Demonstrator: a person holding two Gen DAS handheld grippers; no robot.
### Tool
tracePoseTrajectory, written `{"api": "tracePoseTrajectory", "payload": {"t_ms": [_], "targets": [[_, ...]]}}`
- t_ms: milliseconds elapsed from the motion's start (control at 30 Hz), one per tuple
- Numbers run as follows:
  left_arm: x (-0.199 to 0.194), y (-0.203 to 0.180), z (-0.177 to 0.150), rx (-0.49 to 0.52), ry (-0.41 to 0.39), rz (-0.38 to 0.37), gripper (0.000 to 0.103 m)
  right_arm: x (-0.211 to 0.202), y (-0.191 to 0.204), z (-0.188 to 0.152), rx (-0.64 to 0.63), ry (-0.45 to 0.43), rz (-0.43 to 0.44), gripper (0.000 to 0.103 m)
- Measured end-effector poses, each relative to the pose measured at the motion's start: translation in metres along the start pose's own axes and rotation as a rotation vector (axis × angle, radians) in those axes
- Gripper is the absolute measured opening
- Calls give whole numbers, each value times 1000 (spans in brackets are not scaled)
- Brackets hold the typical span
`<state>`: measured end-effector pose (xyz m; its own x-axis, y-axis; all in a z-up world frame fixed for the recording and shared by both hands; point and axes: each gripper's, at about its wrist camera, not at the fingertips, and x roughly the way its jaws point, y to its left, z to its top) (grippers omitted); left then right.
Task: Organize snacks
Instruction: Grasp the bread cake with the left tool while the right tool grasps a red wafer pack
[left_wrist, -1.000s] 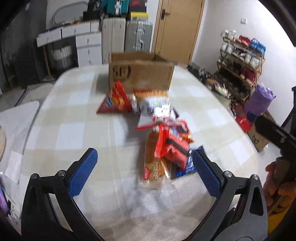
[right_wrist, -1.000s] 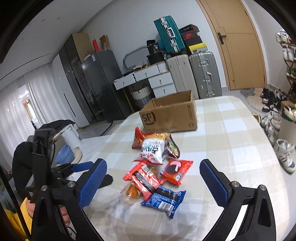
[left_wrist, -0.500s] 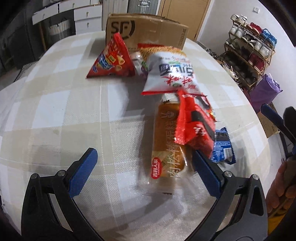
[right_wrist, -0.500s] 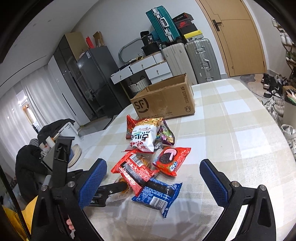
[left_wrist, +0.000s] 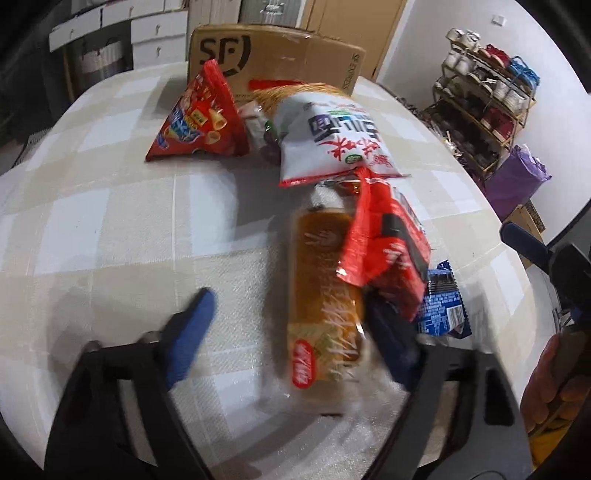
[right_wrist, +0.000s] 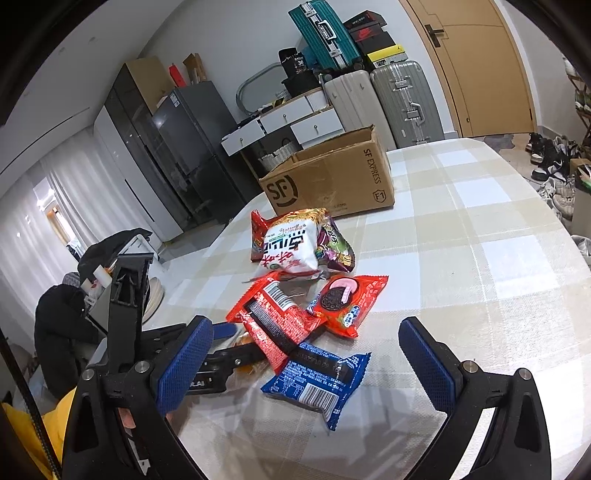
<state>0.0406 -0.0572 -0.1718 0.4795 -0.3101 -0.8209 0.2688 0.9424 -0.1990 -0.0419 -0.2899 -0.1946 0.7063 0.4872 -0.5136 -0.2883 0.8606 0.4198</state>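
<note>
The left gripper (left_wrist: 284, 325) is closing its jaws around the orange bread pack (left_wrist: 323, 291), low in the picture, left pad not touching (blurry). The right gripper (right_wrist: 306, 362) gapes wide, empty. Only its view shows bare table (right_wrist: 480, 258) at right and the open box (right_wrist: 332, 177)

The left wrist camera looked steeply down, close over the snacks (left_wrist: 325, 280). The right looked shallower, from farther back. Both shared the box (right_wrist: 332, 181) at twelve o'clock.
</note>
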Motion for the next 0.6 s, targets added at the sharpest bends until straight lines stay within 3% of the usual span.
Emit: {"api": "tracePoseTrajectory", "payload": {"t_ms": [33,100,367,600], "targets": [[0,-1,0,9,-3,-2,58,0,0,0,0,2,0,102],[2,-2,2,9,-5,-42,34,3,2,-1,-3,10,-1,102],[7,6,14,-10,-10,-53,33,12,15,1,-32,37,0,102],[-3,32,10,-59,-30,-35,33,23,25,14,-94,65,-50,102]]}}
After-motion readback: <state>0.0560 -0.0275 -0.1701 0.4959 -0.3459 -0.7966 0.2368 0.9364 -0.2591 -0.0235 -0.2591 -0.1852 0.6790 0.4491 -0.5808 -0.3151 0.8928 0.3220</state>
